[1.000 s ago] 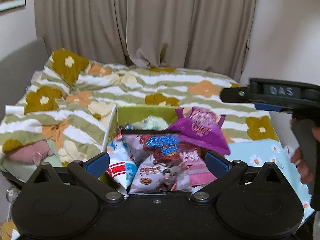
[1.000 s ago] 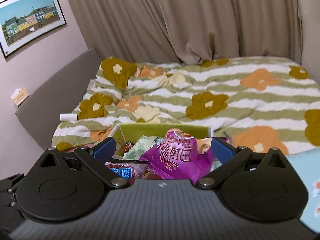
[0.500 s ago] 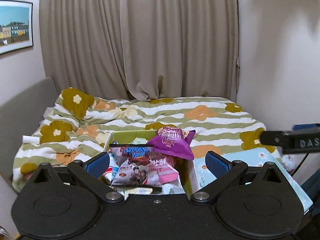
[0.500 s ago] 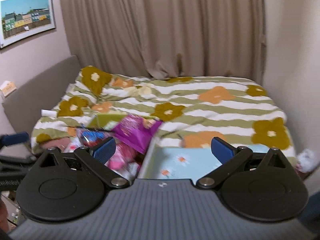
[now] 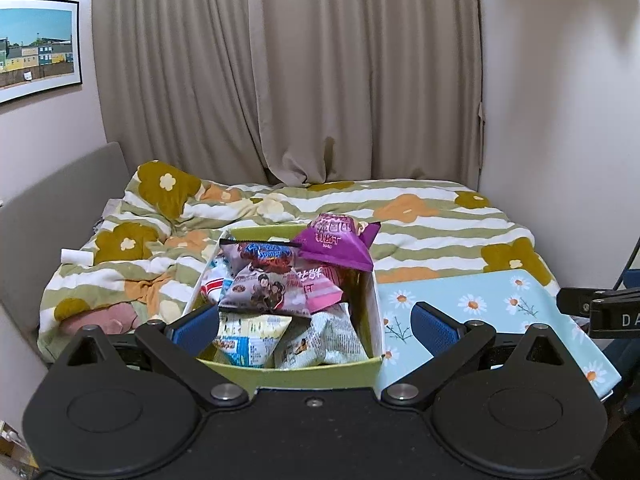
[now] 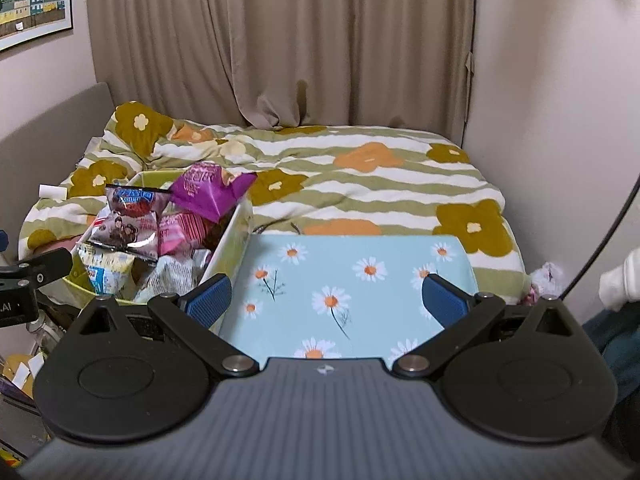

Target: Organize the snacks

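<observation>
A big bed (image 6: pixel 360 184) with a flowery quilt fills the room. On its near end lies a blue daisy board (image 6: pixel 352 280), flat, likely so there is a smooth place to lay snacks out.

Just beside the board, on its left, sits a green box (image 5: pixel 320 374). It is piled full of snacks, so most of the sorting looks not yet done. A purple bag (image 5: pixel 336 244) rests on top at the far end, tipped up because the pile under it is high. In front of it are a dark bag (image 5: pixel 262 256) and a pink pack (image 5: pixel 320 290). A white bag (image 5: pixel 332 336) lies lowest, near the front wall.

The left hand-held gripper (image 5: pixel 314 322) is wide open over the box and holds nothing. The right hand-held gripper (image 6: pixel 326 298) is wide open over the board, also empty.
</observation>
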`<action>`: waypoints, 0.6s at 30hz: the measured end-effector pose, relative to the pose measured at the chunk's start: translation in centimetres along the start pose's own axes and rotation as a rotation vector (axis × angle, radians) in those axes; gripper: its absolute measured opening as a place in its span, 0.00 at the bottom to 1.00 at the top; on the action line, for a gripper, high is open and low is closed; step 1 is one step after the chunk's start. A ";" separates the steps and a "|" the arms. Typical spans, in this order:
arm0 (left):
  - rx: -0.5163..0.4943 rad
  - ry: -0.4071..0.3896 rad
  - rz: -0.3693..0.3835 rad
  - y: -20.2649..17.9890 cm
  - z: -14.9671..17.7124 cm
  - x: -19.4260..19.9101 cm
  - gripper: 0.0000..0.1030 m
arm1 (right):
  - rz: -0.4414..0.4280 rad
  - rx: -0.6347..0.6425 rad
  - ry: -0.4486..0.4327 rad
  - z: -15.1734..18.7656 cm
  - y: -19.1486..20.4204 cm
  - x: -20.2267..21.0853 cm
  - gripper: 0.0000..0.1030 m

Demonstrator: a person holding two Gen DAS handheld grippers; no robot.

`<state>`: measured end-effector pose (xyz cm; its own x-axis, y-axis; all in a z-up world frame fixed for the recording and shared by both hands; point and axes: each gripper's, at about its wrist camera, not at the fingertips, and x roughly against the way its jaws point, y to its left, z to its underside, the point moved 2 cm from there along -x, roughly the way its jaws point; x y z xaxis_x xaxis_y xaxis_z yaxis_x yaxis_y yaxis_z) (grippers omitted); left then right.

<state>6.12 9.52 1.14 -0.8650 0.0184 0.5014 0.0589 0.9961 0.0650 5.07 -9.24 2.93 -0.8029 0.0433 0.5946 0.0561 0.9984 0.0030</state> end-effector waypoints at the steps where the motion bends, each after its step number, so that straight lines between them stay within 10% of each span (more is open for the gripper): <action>1: -0.001 0.003 -0.001 -0.1 0.2 0.1 1.00 | 0.002 -0.004 0.002 0.2 -0.2 0.1 1.00; 18: -0.015 0.028 0.013 -0.9 0.8 -0.3 1.00 | 0.027 -0.019 0.021 1.1 -1.1 0.1 1.00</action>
<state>5.91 8.73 0.28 -0.8499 0.0290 0.5262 0.0780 0.9944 0.0713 4.26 -10.25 2.08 -0.7880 0.0695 0.6117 0.0894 0.9960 0.0021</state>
